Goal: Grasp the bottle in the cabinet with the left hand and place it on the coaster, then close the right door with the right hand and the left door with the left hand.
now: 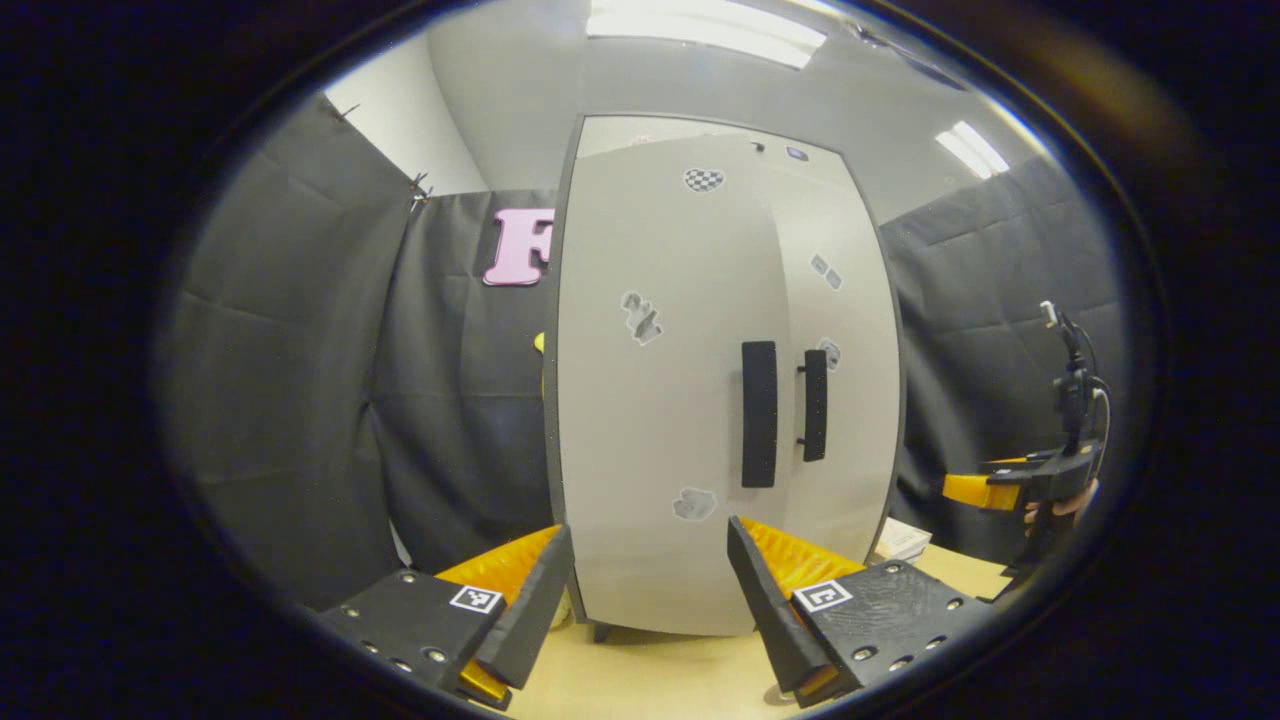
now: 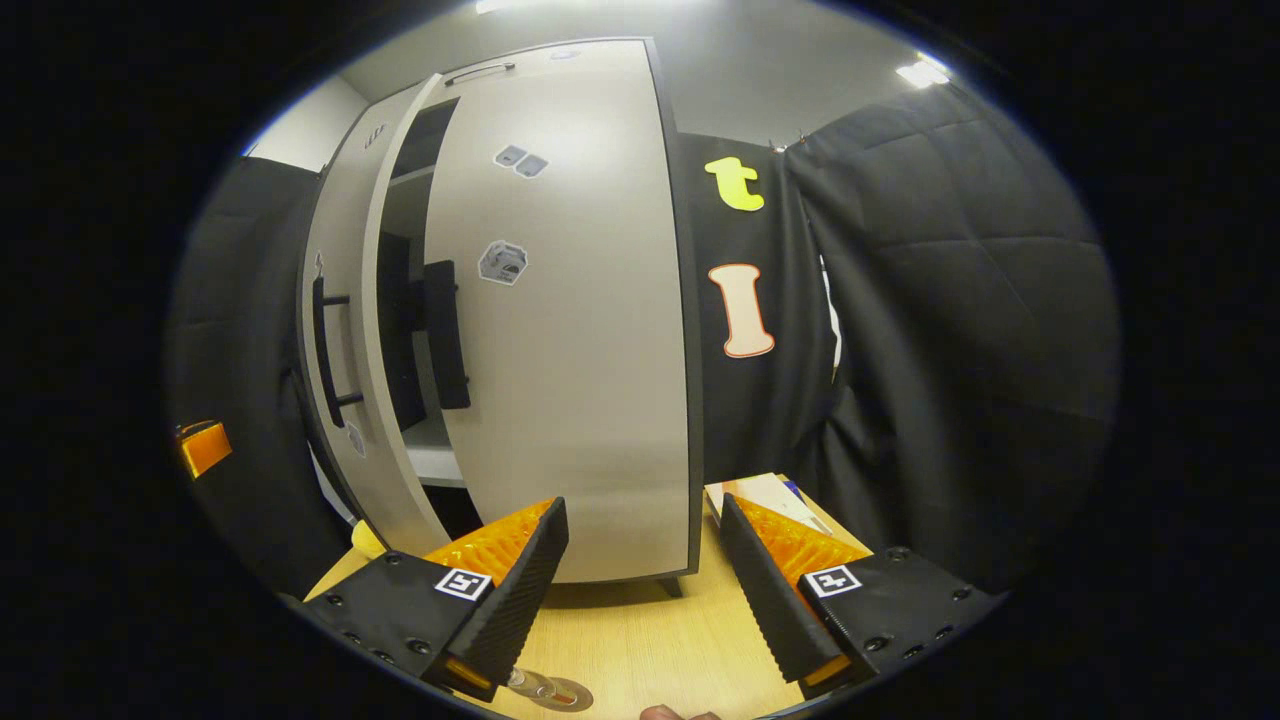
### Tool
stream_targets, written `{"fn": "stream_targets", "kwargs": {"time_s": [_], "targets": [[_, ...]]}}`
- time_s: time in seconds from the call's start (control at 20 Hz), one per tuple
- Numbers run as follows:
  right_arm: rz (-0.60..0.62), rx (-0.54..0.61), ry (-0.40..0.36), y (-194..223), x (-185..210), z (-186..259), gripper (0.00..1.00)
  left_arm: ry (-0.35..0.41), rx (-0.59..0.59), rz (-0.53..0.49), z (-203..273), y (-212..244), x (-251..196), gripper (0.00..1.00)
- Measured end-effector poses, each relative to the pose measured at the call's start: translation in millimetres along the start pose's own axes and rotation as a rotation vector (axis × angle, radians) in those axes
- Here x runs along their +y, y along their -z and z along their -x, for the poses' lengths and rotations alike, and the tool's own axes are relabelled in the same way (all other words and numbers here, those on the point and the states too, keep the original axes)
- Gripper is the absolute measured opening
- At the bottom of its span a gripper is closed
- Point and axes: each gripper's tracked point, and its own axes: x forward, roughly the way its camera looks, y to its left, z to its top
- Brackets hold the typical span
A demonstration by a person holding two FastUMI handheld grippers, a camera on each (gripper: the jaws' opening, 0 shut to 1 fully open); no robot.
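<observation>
A pale grey two-door cabinet stands on the wooden table close ahead. In the right gripper view its left door stands ajar, and a dark gap shows shelves inside. Its right door looks shut or almost shut. Each door carries a black bar handle. My left gripper is open in front of the left door, holding nothing. My right gripper is open before the right door, apart from it. By my right gripper's left finger lies a round brown coaster with a clear object on it, partly hidden.
The light wooden table runs under the cabinet. A white box and papers lie right of the cabinet. A small yellow thing sits at the cabinet's left foot. Black cloth walls close in on both sides. A hand holds the right gripper.
</observation>
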Motion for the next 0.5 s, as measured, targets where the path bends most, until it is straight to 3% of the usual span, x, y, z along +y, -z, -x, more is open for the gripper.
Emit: {"fn": "stream_targets", "kwargs": {"time_s": [0.05,0.15,0.2,0.5], "targets": [[-0.005,-0.012,0.014,-3.3,0.7,3.3,0.98,0.015,-0.005,0.007,-0.3,1.1,0.8,0.96],[-0.011,-0.028,0.036,-8.6,2.1,9.3,0.98,0.036,-0.016,0.011,-3.1,3.9,4.2,0.96],[-0.008,-0.035,0.049,-10.8,2.4,12.5,0.98,0.04,-0.014,0.012,-4.3,5.7,6.2,0.89],[-0.002,-0.076,0.076,-19.9,11.7,32.7,0.98,0.084,-0.009,0.024,-18.6,17.4,10.0,0.89]]}}
